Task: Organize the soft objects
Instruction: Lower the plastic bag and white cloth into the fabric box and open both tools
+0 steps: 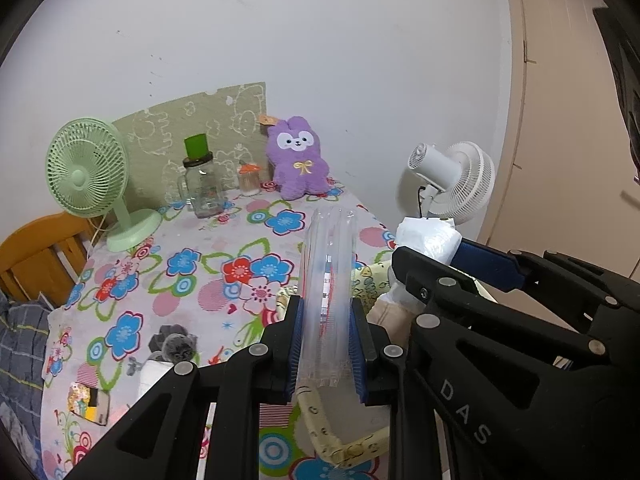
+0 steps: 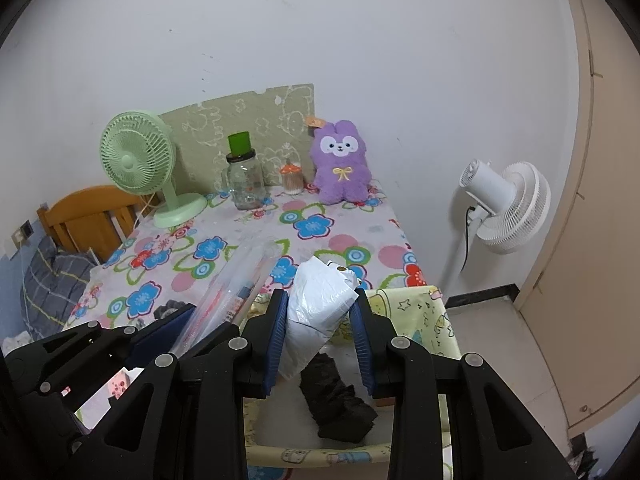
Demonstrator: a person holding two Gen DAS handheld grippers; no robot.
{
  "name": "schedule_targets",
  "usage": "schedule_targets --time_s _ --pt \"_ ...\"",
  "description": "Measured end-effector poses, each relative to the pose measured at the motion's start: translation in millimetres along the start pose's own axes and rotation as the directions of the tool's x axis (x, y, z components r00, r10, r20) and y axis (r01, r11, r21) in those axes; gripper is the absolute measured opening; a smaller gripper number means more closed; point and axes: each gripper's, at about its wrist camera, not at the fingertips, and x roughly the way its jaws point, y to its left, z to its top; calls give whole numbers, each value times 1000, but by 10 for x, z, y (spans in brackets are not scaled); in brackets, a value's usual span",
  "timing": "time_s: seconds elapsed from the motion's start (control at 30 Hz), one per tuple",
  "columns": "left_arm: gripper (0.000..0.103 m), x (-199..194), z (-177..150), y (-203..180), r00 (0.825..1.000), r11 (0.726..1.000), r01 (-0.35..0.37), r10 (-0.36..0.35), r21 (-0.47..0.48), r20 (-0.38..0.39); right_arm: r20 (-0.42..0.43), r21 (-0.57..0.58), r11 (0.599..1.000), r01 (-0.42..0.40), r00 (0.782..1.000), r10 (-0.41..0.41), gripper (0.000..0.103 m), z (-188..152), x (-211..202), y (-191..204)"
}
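Observation:
My left gripper (image 1: 326, 312) is shut on a clear plastic pack (image 1: 330, 264) that stands upright between its blue pads, above the near table edge. My right gripper (image 2: 321, 300) is shut on a crinkled white plastic pack (image 2: 316, 320). Both grippers hover side by side over a yellow patterned fabric basket (image 2: 416, 312), which holds a black cloth (image 2: 340, 400). The right wrist view shows the left gripper (image 2: 192, 322) at the left with the clear pack (image 2: 236, 280). In the left wrist view the right gripper (image 1: 428, 248) is at the right. A purple plush rabbit (image 1: 298, 160) sits at the table's far end.
On the flowered tablecloth (image 1: 192, 264) stand a green desk fan (image 1: 86, 180), a glass jar topped by a green cup (image 1: 202, 184) and a small orange-lidded jar (image 1: 249, 180). A grey furry item (image 1: 174, 346) lies near the front. A white fan (image 2: 504, 208) stands right, a wooden chair (image 2: 86, 216) left.

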Motion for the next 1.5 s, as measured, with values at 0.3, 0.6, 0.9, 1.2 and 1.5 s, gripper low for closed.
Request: schedule_targets --time_s 0.3,0.6,0.9,1.2,1.5 --pt "21 260 -66 -85 998 1000 20 -20 -3 -64 -51 25 1000 6 999 -5 35 -100 218 -168" --pt "21 537 -152 -191 990 999 26 -23 22 -141 -128 62 998 19 992 -11 35 -252 492 -341" --pt "38 724 -207 -255 978 998 45 -38 32 -207 -181 79 996 30 983 -15 35 -356 669 -428" --pt "52 788 -188 -261 976 998 45 -34 44 -213 -203 86 996 17 979 1 35 -354 775 -448" --pt "68 807 -153 -250 976 997 62 -51 44 -211 -214 95 995 -31 975 51 63 -309 852 -445"
